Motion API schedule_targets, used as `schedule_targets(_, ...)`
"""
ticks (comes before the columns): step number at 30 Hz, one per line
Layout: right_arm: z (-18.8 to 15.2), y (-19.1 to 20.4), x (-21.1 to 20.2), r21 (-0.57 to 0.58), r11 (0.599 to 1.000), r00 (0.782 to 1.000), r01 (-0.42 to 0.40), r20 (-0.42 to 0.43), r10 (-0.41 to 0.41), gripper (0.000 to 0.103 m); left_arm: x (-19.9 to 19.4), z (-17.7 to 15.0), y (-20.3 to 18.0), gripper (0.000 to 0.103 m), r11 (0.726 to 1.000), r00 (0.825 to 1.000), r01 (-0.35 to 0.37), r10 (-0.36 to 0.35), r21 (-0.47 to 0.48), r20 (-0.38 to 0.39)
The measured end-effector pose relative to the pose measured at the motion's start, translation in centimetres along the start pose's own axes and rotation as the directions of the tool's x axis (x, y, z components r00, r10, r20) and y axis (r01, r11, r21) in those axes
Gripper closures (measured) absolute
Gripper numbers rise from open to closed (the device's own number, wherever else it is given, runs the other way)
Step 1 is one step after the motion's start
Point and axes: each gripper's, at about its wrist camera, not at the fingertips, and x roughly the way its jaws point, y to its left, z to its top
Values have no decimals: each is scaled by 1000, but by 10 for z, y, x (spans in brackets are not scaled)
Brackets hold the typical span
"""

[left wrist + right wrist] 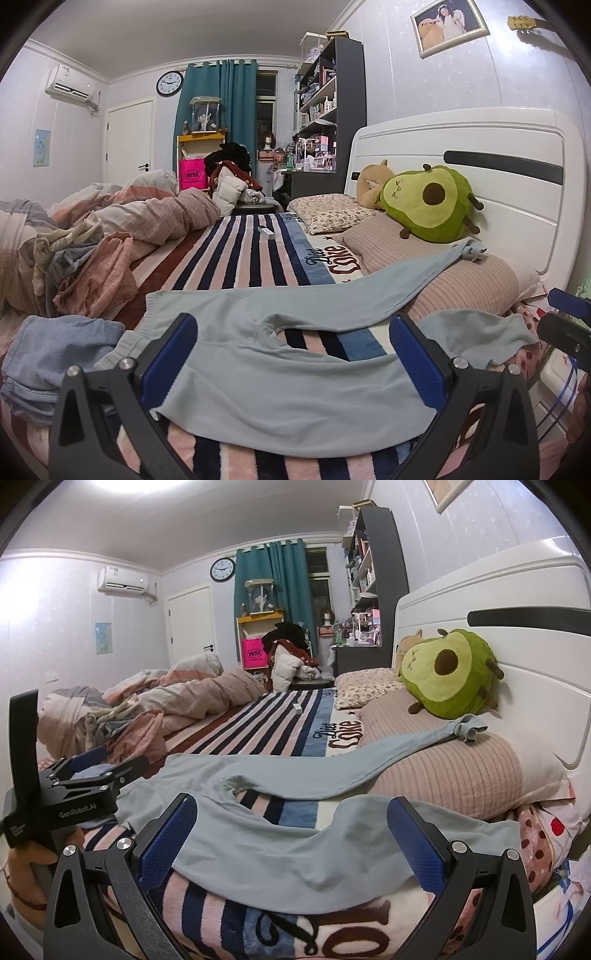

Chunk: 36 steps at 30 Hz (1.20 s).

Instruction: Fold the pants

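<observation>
Bedroom clutter fills the background behind a bed (pixel 258 254) covered by a striped blanket. We see our left gripper (pixel 293 354) with its jaws spread wide, low over the waist end of the pale blue pants (pixel 295 376), nothing between its pads. Our right gripper (pixel 291 834) is likewise wide apart, over the nearer leg, whose hem end is hidden behind its right finger. Whether either gripper's pads touch the fabric we cannot tell. Outward, the farther leg runs up across the ribbed pillow (pixel 461 771), its cuff just beside the avocado plush (pixel 450 672). A crumpled duvet (pixel 122 218) lies left; its far side is cut off.
</observation>
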Motion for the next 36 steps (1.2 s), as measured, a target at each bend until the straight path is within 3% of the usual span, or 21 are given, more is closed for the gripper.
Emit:
schedule_targets(20, 1, 4, -1, 5, 1000, 1000, 0, 4, 0, 1, 2, -2, 0, 1, 1000, 1000, -1, 1, -1, -9)
schedule_targets(23, 4, 6, -3, 8, 1000, 1000, 15, 23, -15, 1, 5, -3, 0, 1, 1000, 1000, -10, 10, 0, -15)
schedule_targets(27, 11, 2, -9, 20, 999, 997, -28, 68, 27, 1, 13, -5, 3, 1, 1000, 999, -25, 25, 16, -27)
schedule_targets(30, 13, -10, -9, -27, 999, 998, 35, 59, -33, 1, 17, -12, 12, 1, 999, 999, -37, 37, 30, -7)
schedule_targets(33, 6, -47, -7, 46, 999, 999, 21, 27, -23, 1, 33, -23, 30, 1, 998, 997, -54, 55, 7, -60)
schedule_targets(36, -13, -90, 3, 101, 989, 994, 104, -48, -100, 1, 57, -38, 48, 1, 998, 984, -50, 42, -43, -173)
